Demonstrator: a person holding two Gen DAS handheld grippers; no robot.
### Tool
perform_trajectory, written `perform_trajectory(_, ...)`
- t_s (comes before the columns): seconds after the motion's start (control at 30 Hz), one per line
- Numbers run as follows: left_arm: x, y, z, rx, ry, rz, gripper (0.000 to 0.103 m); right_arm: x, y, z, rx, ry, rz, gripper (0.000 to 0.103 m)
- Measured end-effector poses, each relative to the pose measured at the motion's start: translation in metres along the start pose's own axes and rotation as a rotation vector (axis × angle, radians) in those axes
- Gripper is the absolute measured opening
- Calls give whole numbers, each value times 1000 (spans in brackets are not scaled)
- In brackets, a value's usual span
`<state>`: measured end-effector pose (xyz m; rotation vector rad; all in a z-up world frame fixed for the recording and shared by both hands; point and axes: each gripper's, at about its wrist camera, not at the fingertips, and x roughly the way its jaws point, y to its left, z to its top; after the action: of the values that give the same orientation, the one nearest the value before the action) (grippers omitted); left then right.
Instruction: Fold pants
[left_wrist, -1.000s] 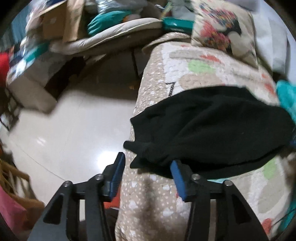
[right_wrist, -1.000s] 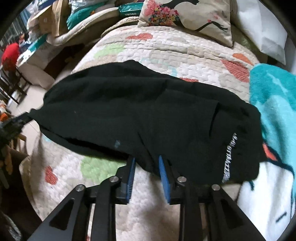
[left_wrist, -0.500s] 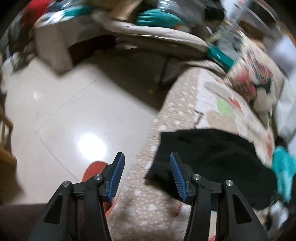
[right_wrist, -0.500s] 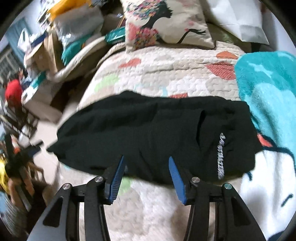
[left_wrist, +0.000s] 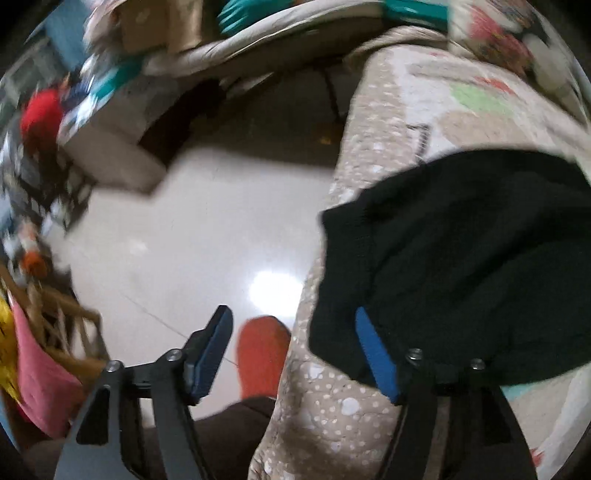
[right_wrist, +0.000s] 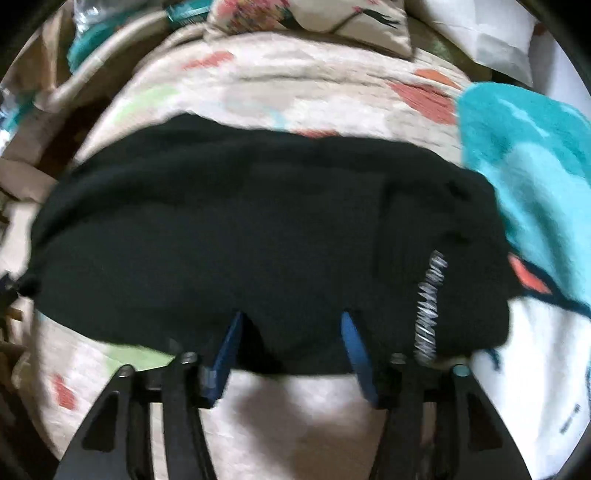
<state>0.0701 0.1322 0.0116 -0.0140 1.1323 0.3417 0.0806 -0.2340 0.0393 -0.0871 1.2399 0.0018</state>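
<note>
Quilted bed cover (right_wrist: 295, 85) fills both views, patched in green and coral; tiled floor (left_wrist: 192, 236) drops away off its left edge. Teal blanket (right_wrist: 524, 155) lies at the right, touching the pants' far end.

Black pants (right_wrist: 258, 229) lie on the cover as one long flat band, running side to side, apparently already doubled leg over leg. A silver printed strip (right_wrist: 428, 306) marks the right-hand end. The left end (left_wrist: 461, 266) reaches the bed's edge, one corner just over the side.

Right gripper (right_wrist: 291, 343) sits at the near hem, roughly mid-length. Its jaws have just been opening and stand spread, blue pads either side of a stretch of hem, not pinching it. Left gripper (left_wrist: 295, 354) is at the left end; jaws likewise just opened, spread wide, one pad against the dark cloth, the other out over the floor. Nothing gripped. An orange slipper (left_wrist: 262, 354) shows below, between the pads.

Judgement: a fresh grasp is being set up for the next fold. To do it well, bring the left gripper further in over the bed so both pads bracket the corner, catch every layer at the edge, and close both sides before lifting, so the band carries over evenly. The overhanging corner could slide off if only the top layer is caught. Views are motion-blurred; layer count uncertain.
</note>
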Motion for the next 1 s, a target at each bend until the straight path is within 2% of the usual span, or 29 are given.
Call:
perform_trajectory(0.07, 2, 22, 1, -113, 35, -20, 70, 4, -7, -6, 9, 23, -39, 69)
perform_trajectory(0.1, 3, 35, 0, -180, 48, -42, 70, 3, -10, -7, 24, 18, -32, 69)
perform_trajectory(0.17, 4, 55, -1, -290, 50, -81, 70, -8, -11, -8, 52, -19, -37, 69)
perform_trajectory(0.23, -2, 68, 0, -367, 19, -99, 70, -26, -7, -10, 47, -99, 2, 69)
perform_trajectory(0.3, -10, 70, 1, -396, -20, -126, 70, -45, 1, -12, 17, -174, 72, 68)
perform_trajectory(0.33, -14, 68, 1, -394, -34, -137, 70, -57, 10, -14, -22, -222, 143, 67)
perform_trajectory(0.43, -17, 55, 4, -356, -46, -167, 70, -67, 38, -16, -131, -273, 255, 65)
perform_trajectory(0.53, -16, 47, 5, -326, -43, -182, 70, -54, 78, -15, -260, -253, 239, 64)
perform_trajectory(0.57, -15, 47, 5, -322, -41, -182, 70, -47, 92, -15, -295, -246, 223, 57)
perform_trajectory(0.6, -15, 47, 5, -320, -38, -180, 70, -42, 100, -17, -313, -234, 215, 47)
perform_trajectory(0.63, -14, 48, 4, -323, -34, -178, 70, -30, 105, -13, -318, -209, 208, 22)
perform_trajectory(0.67, -13, 50, 4, -329, -28, -176, 70, -15, 109, -12, -308, -162, 182, 3)
perform_trajectory(0.77, -6, 60, 2, -386, 0, -181, 70, -5, 104, -17, -280, -117, 167, 1)
perform_trajectory(0.9, 1, 74, -1, -472, 31, -203, 70, -3, 87, -33, -259, -7, 136, 1)
perform_trajectory(1.0, 1, 75, -2, -496, 32, -215, 70, -7, 75, -38, -229, 55, 141, 1)
